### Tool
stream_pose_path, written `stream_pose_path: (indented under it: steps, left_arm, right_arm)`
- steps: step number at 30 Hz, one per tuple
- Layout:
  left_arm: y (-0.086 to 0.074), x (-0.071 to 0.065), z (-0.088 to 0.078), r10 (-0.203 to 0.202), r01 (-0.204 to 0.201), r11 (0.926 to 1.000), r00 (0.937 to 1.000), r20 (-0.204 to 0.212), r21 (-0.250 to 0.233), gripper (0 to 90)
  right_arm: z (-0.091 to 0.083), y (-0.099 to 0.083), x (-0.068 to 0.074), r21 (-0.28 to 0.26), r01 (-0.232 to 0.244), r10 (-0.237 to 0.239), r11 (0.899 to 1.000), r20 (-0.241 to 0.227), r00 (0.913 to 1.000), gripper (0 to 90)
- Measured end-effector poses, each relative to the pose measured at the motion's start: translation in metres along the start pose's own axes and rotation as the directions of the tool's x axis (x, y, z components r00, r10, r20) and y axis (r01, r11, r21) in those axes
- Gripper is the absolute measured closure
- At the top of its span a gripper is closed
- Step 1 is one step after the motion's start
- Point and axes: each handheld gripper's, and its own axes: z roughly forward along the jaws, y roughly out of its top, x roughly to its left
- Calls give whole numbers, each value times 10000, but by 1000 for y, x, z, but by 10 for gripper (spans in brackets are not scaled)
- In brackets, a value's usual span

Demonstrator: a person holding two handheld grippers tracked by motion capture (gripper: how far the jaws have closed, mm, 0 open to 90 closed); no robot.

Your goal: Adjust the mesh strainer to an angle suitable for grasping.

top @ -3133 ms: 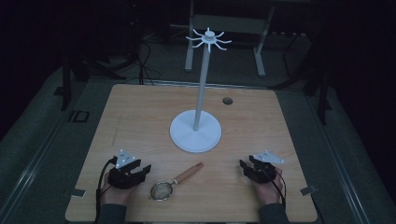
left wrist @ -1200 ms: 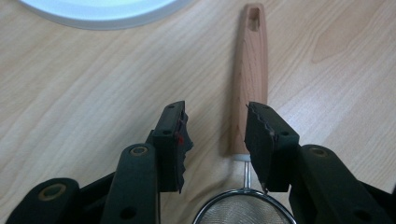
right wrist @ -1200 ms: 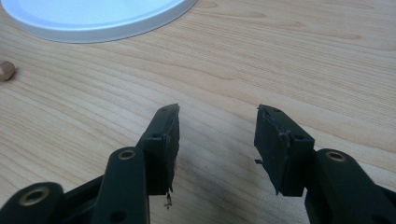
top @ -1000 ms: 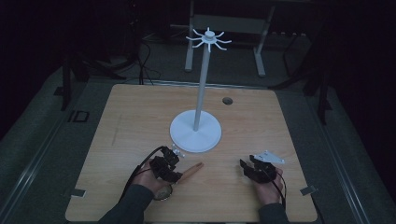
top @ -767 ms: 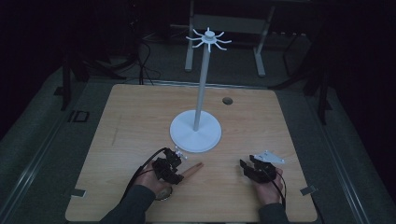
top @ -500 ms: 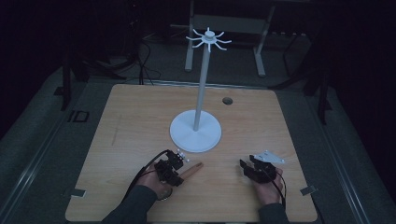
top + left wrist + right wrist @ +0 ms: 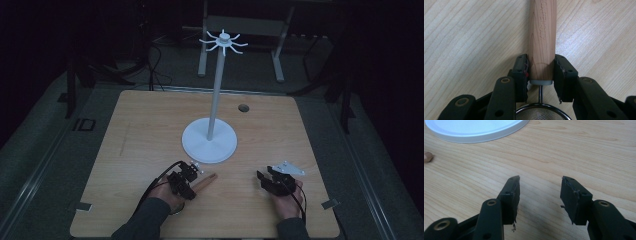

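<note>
The left gripper [image 7: 541, 72] has just been closing; its jaws now clamp the wooden handle [image 7: 542, 37] of a small mesh strainer [image 7: 541, 113], which lies flat on the table [image 7: 150, 130] and points away from the gripper. The right gripper [image 7: 540, 192] rests with nothing between its parted jaws, the white stand base [image 7: 474, 130] ahead to its left.

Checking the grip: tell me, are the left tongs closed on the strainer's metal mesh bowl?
No, the left tongs clamp the strainer's round wooden handle.
</note>
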Motion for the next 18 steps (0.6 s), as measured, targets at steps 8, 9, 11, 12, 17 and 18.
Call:
stream_pose_path:
  steps: [8,9,11,12,17,18]
  left_arm:
    - [0,0,-1,1,-1,10000,9999,-152,-37,689]
    - [0,1,-1,-21,20,10000,9998,-181,-64,689]
    - [-1,1,-3,-39,35,9998,9997,-225,-186,689]
    - [-1,2,-4,-47,42,9997,9997,-226,-254,689]
    - [-2,3,-13,-203,182,9971,9994,-285,-740,690]
    - [-2,4,-15,-210,184,9965,9993,-315,-821,690]
  right_arm:
    - [0,0,0,-5,-13,13,10000,-6,10000,496]
    - [0,0,0,-7,-19,19,10000,-4,10000,496]
    - [0,0,0,-10,-15,15,10000,-2,10000,496]
    - [0,0,0,-4,-26,26,10000,-1,10000,496]
    - [0,0,0,-11,-7,7,10000,7,10000,496]
    - [0,0,0,-13,-4,4,10000,7,10000,496]
